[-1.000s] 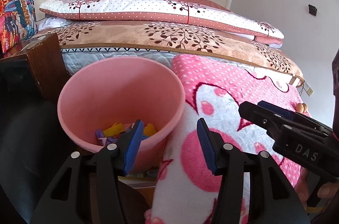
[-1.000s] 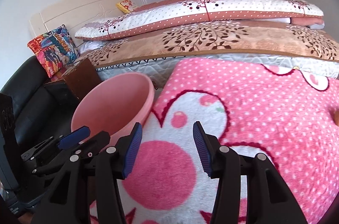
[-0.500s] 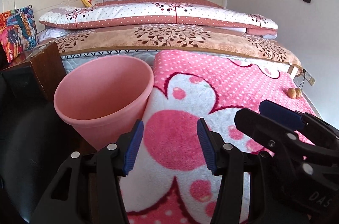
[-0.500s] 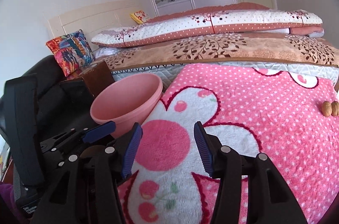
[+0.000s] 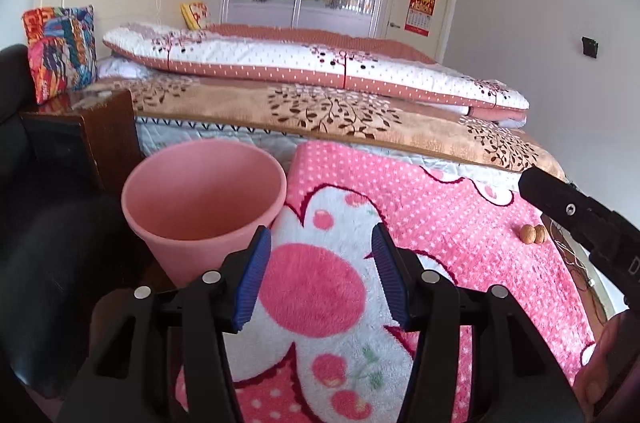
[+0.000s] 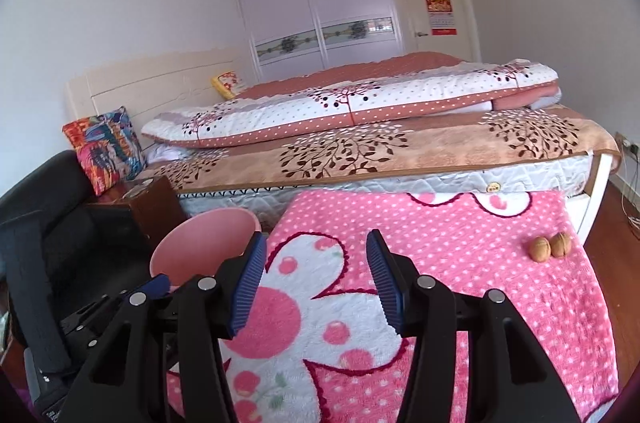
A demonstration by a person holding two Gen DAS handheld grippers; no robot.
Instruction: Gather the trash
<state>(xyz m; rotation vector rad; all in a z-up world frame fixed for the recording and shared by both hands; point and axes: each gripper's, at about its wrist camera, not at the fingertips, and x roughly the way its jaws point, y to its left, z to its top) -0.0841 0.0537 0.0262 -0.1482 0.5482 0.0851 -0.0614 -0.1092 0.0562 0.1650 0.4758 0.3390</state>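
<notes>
A pink plastic bin (image 5: pixel 200 199) stands at the left edge of the pink flowered blanket (image 5: pixel 420 223); its inside bottom is hidden from here. In the right wrist view the bin (image 6: pixel 200 243) shows only its upper rim. Two walnuts (image 5: pixel 532 234) lie together near the blanket's right edge, also seen as walnuts (image 6: pixel 550 247) in the right wrist view. My left gripper (image 5: pixel 320 275) hangs open and empty above the blanket, just right of the bin. My right gripper (image 6: pixel 316 279) is open and empty too, raised over the blanket, its body (image 5: pixel 580 219) showing at the left view's right edge.
A bed (image 6: pixel 400 151) with a brown leafy cover and folded dotted quilt lies behind the blanket. A dark wooden nightstand (image 5: pixel 100 127) and a black chair (image 5: pixel 40 243) stand left of the bin. A wardrobe and a door are at the back wall.
Both grippers have pulled back and risen away from the bin, so the bin looks smaller and its contents are out of sight. The walnuts have come into view.
</notes>
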